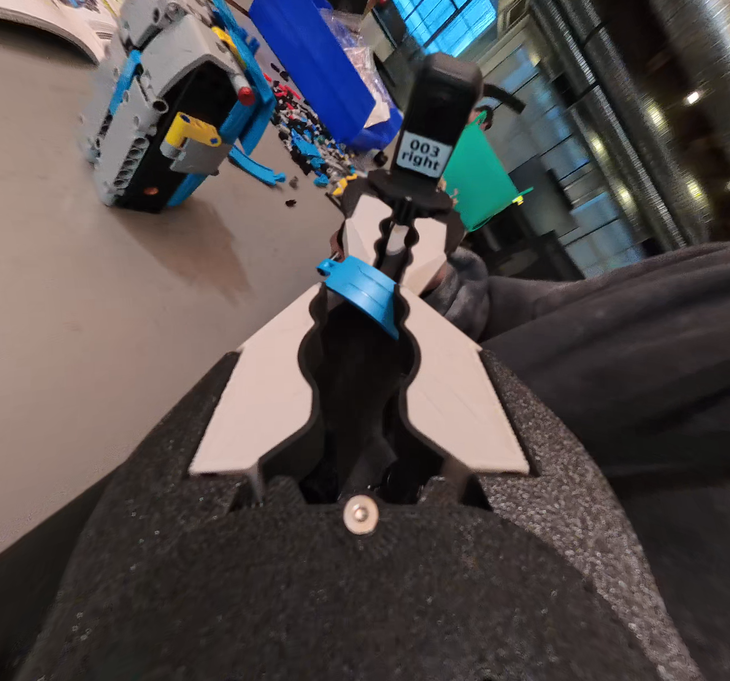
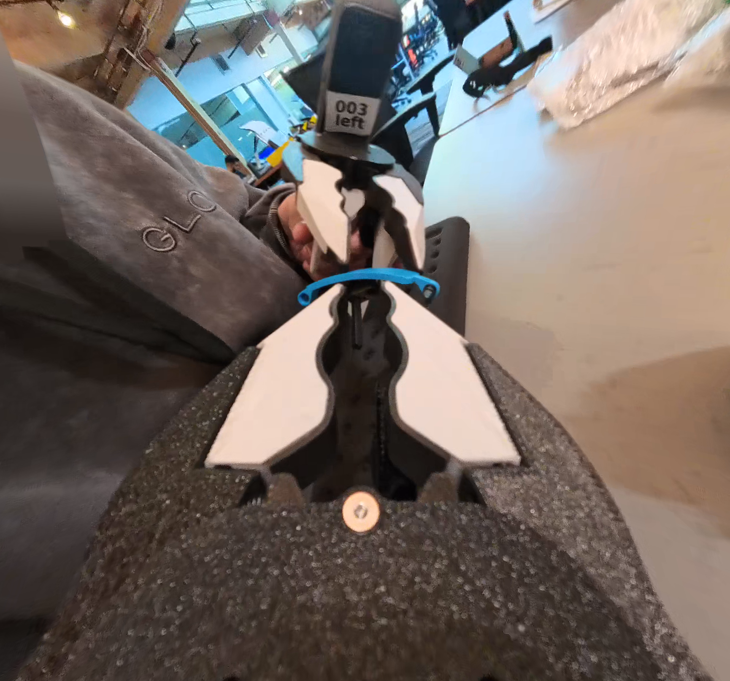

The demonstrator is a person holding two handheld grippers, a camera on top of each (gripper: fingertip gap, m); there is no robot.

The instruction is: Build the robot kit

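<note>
**Curved blue panel pinched at the fingertips**

The left gripper (image 1: 361, 299) clamped a curved blue building-toy panel (image 1: 361, 293), off the table. The right gripper (image 2: 361, 293), nearly closed, pinched a thin dark pin (image 2: 356, 316) against it. Shallow tip grips risked slipping if the two were pressed off-axis.

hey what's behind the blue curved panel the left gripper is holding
Directly behind the blue curved panel is the right gripper, tip to tip. Farther back lies a scatter of small bricks. The panel hides the right gripper's jaw tips.
</note>
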